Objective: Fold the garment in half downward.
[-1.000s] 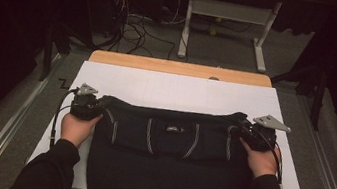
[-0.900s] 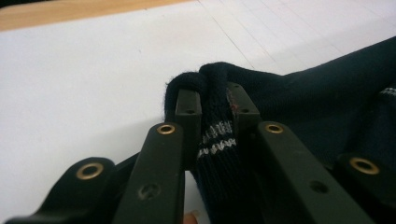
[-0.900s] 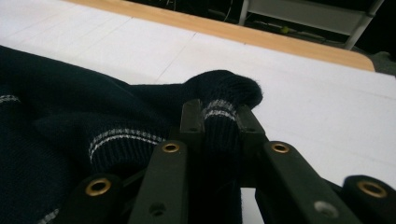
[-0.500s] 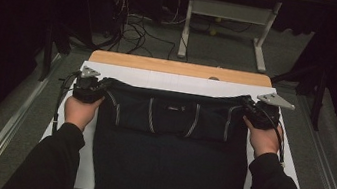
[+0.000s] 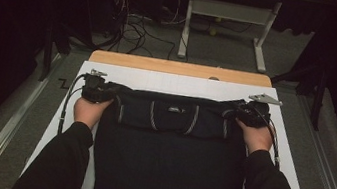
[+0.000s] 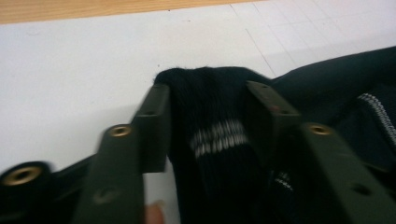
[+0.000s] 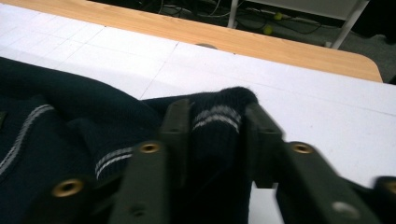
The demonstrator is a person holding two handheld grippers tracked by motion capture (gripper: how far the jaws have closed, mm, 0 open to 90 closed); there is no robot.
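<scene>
Dark navy knitted garment with pale stripe trim (image 5: 169,140) lies flat on the white gridded mat (image 5: 178,83) covering the desk, spread across the mat's middle and running down to the near edge. Upper edge is folded over into a band, with a small label at centre and paired light stripes either side.

Left claw (image 5: 99,89) sits at the garment's upper left corner. In the left gripper view its two black jaws are closed on a bunched, ribbed fold of the fabric with a double white stripe (image 6: 212,135). Left hand (image 5: 88,110) wraps the handle; a cable loops off to the left over the mat.

Right claw (image 5: 249,112) is at the upper right corner, likewise clamped on a ribbed striped fold (image 7: 217,116). Right hand (image 5: 258,137) behind it.

Both forearms in dark sleeves. Bare light wooden desk edge (image 5: 180,68) beyond the mat. Grey floor, tangled cables (image 5: 136,26) and white metal frame legs (image 5: 225,24) farther back.
</scene>
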